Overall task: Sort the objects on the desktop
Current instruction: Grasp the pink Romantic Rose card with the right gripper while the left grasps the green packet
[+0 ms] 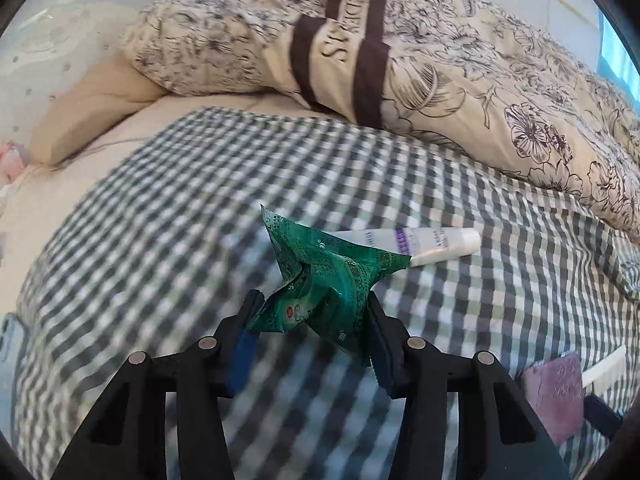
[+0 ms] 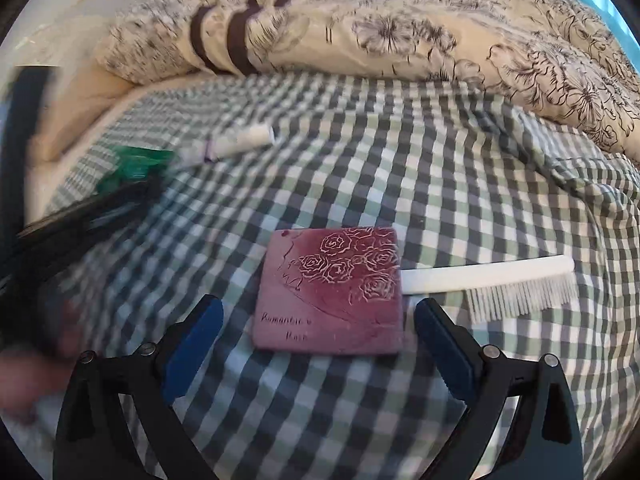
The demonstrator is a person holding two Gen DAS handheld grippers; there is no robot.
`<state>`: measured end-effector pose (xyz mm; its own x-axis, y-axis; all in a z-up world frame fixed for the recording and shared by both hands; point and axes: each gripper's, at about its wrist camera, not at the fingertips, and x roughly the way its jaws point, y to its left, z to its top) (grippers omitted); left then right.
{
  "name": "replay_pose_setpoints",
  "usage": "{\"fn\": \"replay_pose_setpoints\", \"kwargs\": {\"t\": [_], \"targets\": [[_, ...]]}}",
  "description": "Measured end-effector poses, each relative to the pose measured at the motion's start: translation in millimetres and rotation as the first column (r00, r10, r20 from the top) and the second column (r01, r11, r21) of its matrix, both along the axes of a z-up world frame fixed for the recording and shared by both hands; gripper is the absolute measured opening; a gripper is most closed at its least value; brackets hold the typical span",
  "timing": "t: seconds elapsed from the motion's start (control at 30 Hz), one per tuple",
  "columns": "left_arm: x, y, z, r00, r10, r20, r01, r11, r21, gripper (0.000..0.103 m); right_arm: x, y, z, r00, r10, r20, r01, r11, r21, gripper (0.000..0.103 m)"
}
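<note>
A crumpled green wrapper (image 1: 320, 280) hangs above the checked cloth, with my left gripper (image 1: 312, 308) shut on it. Behind it lies a white tube with a purple label (image 1: 420, 244). In the right wrist view my right gripper (image 2: 318, 304) stands open, its fingers on either side of the near part of a maroon square tile with engraved roses (image 2: 332, 292). A white brush (image 2: 500, 276) lies touching the tile's right edge. The left gripper (image 2: 80, 216) shows as a black blur at the left, with the green wrapper (image 2: 136, 168) and the tube (image 2: 240, 142) beyond it.
A green-and-white checked cloth (image 2: 400, 168) covers the bed. A bunched floral duvet (image 1: 460, 80) lies along the back and right. A beige pillow (image 1: 96, 108) sits at the back left. A phone (image 1: 12, 336) lies at the cloth's left edge.
</note>
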<state>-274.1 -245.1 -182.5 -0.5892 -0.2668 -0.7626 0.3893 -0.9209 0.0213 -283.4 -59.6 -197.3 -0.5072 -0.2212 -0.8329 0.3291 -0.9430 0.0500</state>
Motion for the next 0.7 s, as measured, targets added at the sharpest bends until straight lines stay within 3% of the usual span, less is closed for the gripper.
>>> {"fn": "replay_pose_setpoints", "kwargs": {"t": [0.03,0.37,0.7], "targets": [[5.8,-1.9,1.2,1.0,0.004,0.001,-0.004,1.0,0.005,0.05,1.5,-0.9,-0.2,1.0,-0.005,-0.018,0.005,1.0,0.029,0.071],[67.8,2.9,19.8,1.0,-0.008,0.019,0.007,0.999,0.039,0.05,48.3,47.7,36.0,0.999,-0.039,0.017,0.04,0.996,-0.081,0.07],[123.6,92.9,72.1,0.985,-0.169,-0.021,0.17,0.985,0.04,0.05,123.7,106.1,89.7,0.996,-0.083,-0.036,0.078,0.99,-0.115,0.07]]}}
